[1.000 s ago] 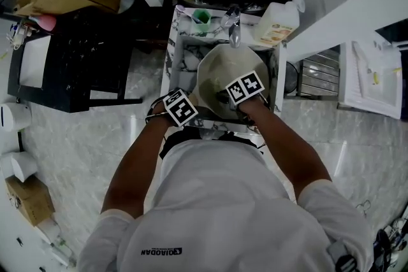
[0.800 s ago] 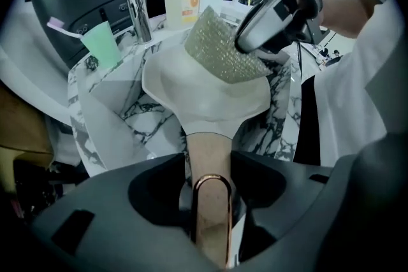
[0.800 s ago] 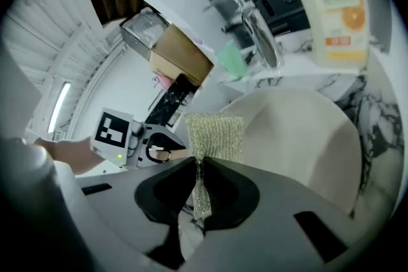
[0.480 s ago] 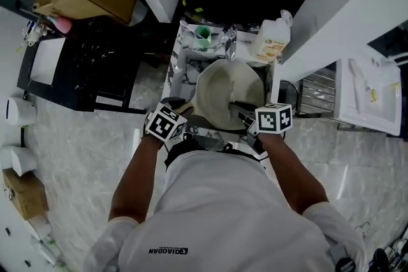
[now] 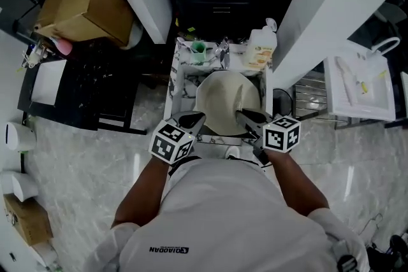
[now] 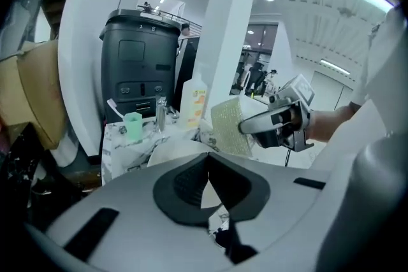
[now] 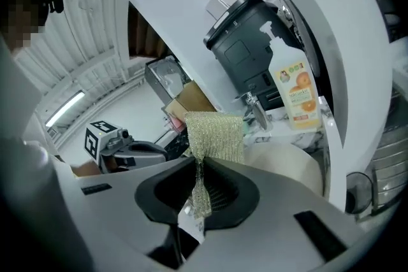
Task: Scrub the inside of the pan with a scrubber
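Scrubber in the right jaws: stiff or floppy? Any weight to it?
Probably floppy: the scrubber pinches to a thin strip between the right gripper jaws, then fans out above. Likely light, since it looks like open mesh. It stands up unsupported, so maybe some spring.

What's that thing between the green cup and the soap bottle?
A metal tap stands between the cup and the bottle, clearest in the left gripper view.

- A soap bottle [image 5: 260, 48] is standing at the far right corner of the sink [image 5: 174, 83].
- A green cup [image 5: 199, 48] is sitting at its far left corner.
- A cardboard box [image 5: 83, 3] is lying further left.
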The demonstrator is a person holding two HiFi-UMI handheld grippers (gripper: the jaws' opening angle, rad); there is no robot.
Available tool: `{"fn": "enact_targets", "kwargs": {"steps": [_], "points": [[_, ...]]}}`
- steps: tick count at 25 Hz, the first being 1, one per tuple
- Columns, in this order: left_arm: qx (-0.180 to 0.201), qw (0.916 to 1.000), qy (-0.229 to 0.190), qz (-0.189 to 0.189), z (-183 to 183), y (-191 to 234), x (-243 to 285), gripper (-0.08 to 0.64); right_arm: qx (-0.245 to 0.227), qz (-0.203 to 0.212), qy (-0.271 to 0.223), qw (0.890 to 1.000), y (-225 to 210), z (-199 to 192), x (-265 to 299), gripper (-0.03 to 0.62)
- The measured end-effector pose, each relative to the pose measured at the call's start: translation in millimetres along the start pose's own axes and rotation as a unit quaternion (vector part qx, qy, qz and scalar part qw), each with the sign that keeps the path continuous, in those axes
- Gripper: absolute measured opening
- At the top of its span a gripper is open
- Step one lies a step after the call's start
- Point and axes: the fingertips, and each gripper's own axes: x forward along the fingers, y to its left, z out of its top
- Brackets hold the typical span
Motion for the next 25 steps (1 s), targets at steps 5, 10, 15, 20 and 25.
{"fn": "enact_targets", "kwargs": {"steps": [5, 10, 15, 20, 25], "points": [[0.028, 0.9985, -0.023, -0.04, 3, -18, -37, 0.015, 0.002, -0.058, -0.054, 0.997, 31, -4, -7, 0.064], [0.017, 0.9967, -0.065, -0.044, -7, -10, -92, 0.015, 0.006, -0.08, -0.113, 0.99, 87, -23, 1, 0.063], [0.007, 0.9935, -0.081, -0.079, -38, -22, -132, 0.015, 0.0, -0.122, -0.141, 0.982, 134, -53, -5, 0.063], [0.007, 0.9926, -0.064, -0.103, -75, -38, -154, 0.015, -0.007, -0.145, -0.125, 0.981, 177, -91, -11, 0.063], [0.024, 0.9922, -0.059, -0.108, -84, -53, -163, 0.015, -0.031, -0.162, -0.113, 0.98, 198, -114, -27, 0.063]]}}
